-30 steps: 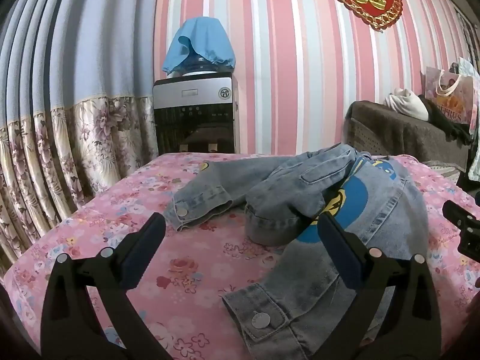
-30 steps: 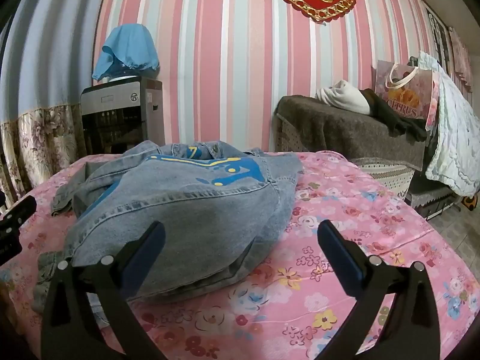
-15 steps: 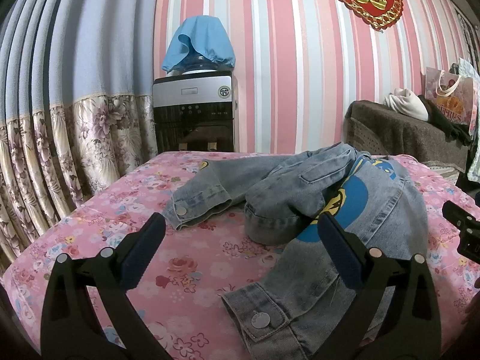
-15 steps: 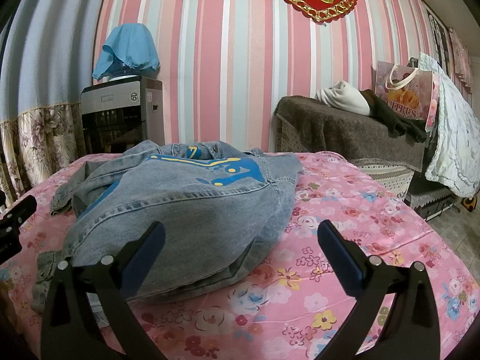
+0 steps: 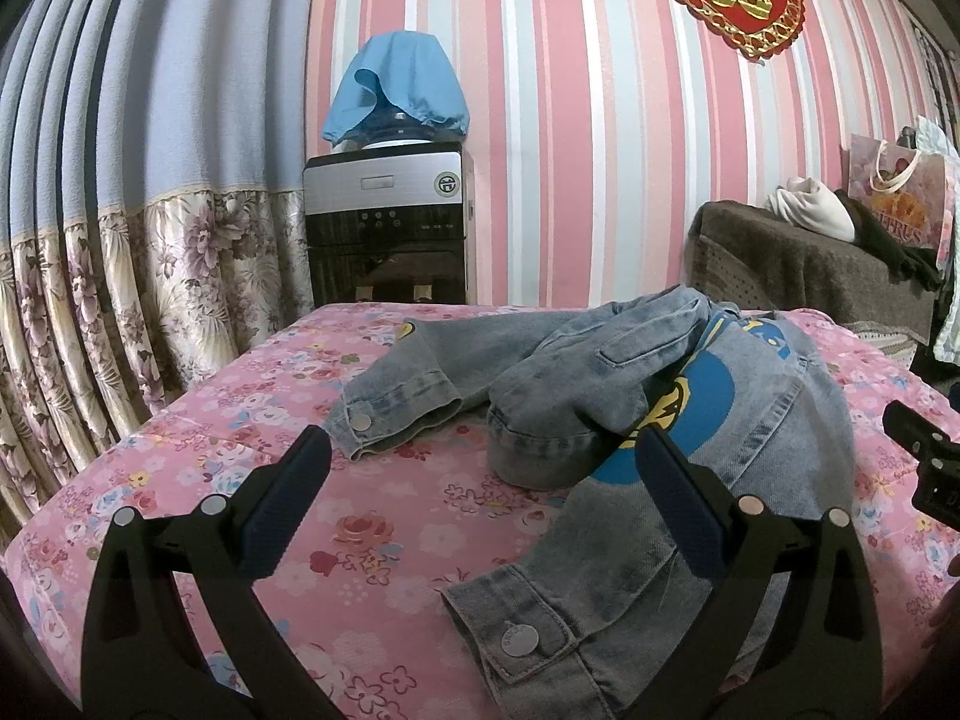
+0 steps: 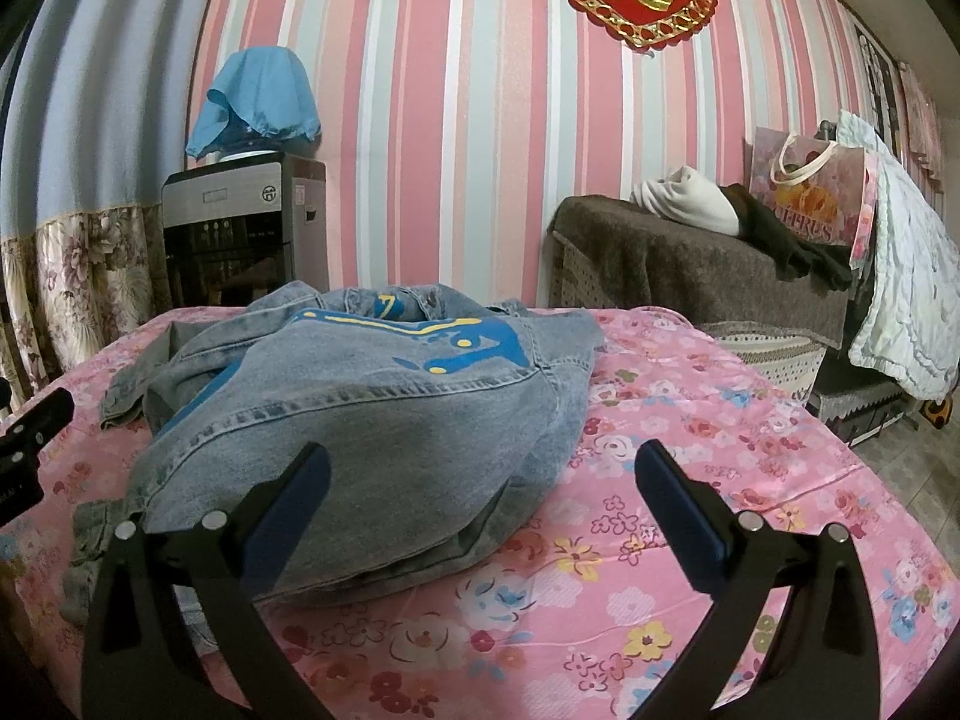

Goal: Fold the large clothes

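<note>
A crumpled blue denim jacket (image 5: 606, 396) with a blue and yellow print lies on the pink floral cloth of the table (image 5: 252, 402). One cuffed sleeve (image 5: 396, 408) points left, and a buttoned cuff (image 5: 516, 630) lies near the front edge. My left gripper (image 5: 480, 504) hovers open over the cloth just in front of the jacket, holding nothing. In the right wrist view the jacket (image 6: 372, 420) is a bunched mound, and my right gripper (image 6: 480, 504) stands open at its near right edge, empty. The right gripper's tip (image 5: 918, 450) shows at the left view's right edge.
A water dispenser (image 5: 387, 228) under a blue cover stands behind the table by the floral curtain (image 5: 120, 300). At the right is a brown-covered sofa (image 6: 690, 276) with white cloth, dark clothes and a gift bag (image 6: 810, 198). A white quilt (image 6: 906, 288) hangs beside it.
Both grippers have shifted very slightly; the jacket lies as before and both stay open.
</note>
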`<action>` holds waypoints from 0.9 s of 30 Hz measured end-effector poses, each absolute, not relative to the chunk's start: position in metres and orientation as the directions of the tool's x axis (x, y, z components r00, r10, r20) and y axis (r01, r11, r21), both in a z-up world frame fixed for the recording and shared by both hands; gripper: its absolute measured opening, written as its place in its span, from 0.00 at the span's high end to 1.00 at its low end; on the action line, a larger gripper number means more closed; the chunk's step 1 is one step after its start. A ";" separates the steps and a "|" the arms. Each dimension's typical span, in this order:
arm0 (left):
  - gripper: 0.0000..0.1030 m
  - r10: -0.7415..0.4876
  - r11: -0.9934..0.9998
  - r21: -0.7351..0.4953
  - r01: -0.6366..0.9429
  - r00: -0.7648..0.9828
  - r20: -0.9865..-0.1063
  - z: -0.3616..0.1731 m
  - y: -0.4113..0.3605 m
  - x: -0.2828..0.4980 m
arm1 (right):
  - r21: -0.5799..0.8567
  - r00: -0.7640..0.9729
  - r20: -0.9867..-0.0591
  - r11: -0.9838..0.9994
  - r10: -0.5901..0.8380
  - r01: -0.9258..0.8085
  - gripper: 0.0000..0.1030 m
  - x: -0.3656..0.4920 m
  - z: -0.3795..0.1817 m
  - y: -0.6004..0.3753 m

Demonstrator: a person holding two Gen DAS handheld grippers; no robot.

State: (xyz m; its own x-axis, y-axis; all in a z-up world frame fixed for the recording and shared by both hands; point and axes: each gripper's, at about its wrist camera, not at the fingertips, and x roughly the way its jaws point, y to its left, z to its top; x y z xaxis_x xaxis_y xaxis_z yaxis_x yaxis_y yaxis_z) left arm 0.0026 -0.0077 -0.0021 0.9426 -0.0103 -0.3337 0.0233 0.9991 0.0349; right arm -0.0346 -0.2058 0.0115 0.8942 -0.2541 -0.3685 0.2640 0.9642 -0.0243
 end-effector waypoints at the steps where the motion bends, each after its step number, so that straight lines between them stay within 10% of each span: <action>1: 0.03 -0.010 0.999 0.035 0.024 0.942 -0.334 -0.002 -0.007 0.002 | -0.024 0.894 -0.368 0.964 -0.254 0.264 0.02 -0.035 0.011 -0.205; 27: 0.03 -0.012 0.999 0.034 0.025 0.942 -0.336 -0.002 -0.007 0.002 | -0.029 0.900 -0.352 0.964 -0.259 0.266 0.02 -0.036 0.010 -0.201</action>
